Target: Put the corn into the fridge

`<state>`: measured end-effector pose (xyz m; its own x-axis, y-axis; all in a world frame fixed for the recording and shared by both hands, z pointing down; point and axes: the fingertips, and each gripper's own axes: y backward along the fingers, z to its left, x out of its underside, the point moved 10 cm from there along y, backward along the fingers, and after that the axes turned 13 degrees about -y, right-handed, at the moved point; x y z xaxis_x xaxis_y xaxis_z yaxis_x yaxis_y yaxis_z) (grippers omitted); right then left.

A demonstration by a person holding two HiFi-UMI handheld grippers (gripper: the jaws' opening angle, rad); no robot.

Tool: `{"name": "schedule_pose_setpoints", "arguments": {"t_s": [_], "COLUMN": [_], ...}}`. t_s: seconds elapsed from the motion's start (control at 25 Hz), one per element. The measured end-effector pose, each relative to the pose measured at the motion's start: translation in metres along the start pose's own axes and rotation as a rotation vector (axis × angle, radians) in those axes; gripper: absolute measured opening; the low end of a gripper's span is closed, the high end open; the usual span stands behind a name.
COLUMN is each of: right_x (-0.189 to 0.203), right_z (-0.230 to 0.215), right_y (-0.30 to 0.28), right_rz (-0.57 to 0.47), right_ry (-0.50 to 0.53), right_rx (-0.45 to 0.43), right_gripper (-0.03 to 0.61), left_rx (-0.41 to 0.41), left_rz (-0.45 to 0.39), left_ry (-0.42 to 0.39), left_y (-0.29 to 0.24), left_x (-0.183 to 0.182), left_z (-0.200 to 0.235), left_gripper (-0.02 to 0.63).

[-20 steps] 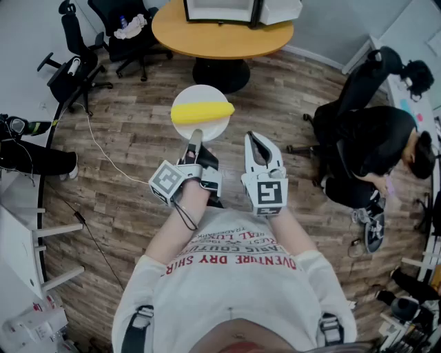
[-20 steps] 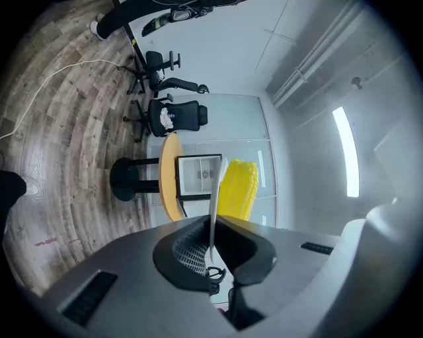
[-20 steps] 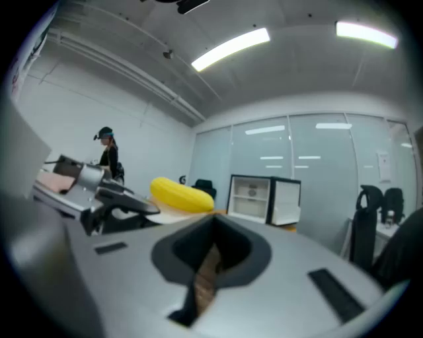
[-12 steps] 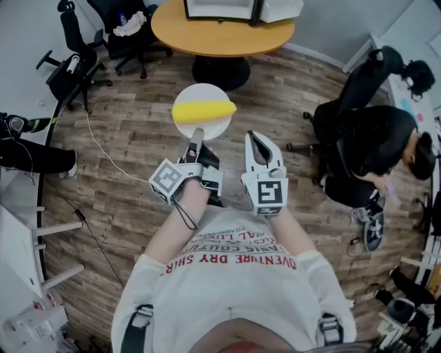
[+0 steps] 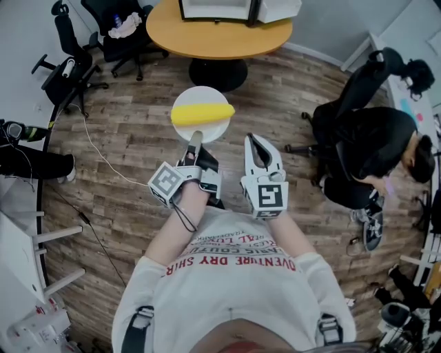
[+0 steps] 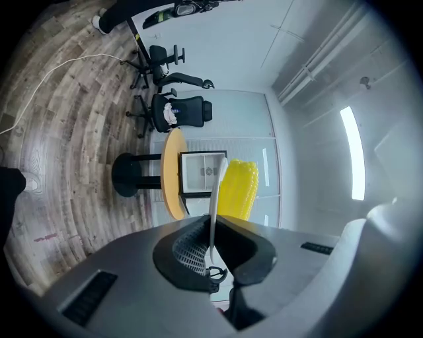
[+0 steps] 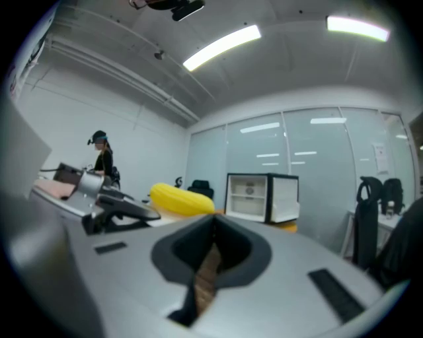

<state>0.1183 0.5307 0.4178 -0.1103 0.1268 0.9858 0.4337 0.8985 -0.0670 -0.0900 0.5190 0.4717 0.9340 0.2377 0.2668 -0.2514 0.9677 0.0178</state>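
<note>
A yellow corn cob [image 5: 202,114] lies on a white plate [image 5: 200,131]. My left gripper [image 5: 195,136] is shut on the plate's near rim and holds it level above the wooden floor. In the left gripper view the plate [image 6: 216,195] shows edge-on between the jaws of the left gripper [image 6: 211,231], with the corn [image 6: 238,190] behind it. My right gripper [image 5: 257,138] hangs beside it, shut and holding nothing. Ahead, a small white fridge [image 5: 220,8] stands door open on a round wooden table [image 5: 220,38]. The right gripper view shows the right gripper [image 7: 210,254], the corn [image 7: 180,199] and the fridge [image 7: 261,196].
Black office chairs [image 5: 83,62] stand at the back left. A person in black [image 5: 375,145] sits on a chair at the right. A white cable [image 5: 103,155] runs across the floor on the left. The table's dark pedestal [image 5: 219,72] stands just beyond the plate.
</note>
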Motion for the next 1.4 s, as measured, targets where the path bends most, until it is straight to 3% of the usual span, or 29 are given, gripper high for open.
{"name": "schedule_pose_setpoints", "arguments": {"t_s": [0.4, 1.04, 1.4], "right_x": [-0.010, -0.035, -0.035], "right_z": [-0.018, -0.020, -0.037], "right_y": [-0.078, -0.247, -0.300], "right_rz": [0.017, 0.011, 0.031], "right_ry": [0.035, 0.027, 0.025], "right_rx": [0.013, 0.070, 0.041], "right_gripper": [0.028, 0.028, 0.028], "left_rx": [0.001, 0.021, -0.009], "left_rz": [0.027, 0.078, 0.065], "left_ry": [0.033, 0.012, 0.022], "left_y": [-0.080, -0.223, -0.265], "left_x": [-0.034, -0.144, -0.158], "left_z": [0.011, 0.029, 0.044], "left_gripper": [0.035, 0.035, 0.035]}}
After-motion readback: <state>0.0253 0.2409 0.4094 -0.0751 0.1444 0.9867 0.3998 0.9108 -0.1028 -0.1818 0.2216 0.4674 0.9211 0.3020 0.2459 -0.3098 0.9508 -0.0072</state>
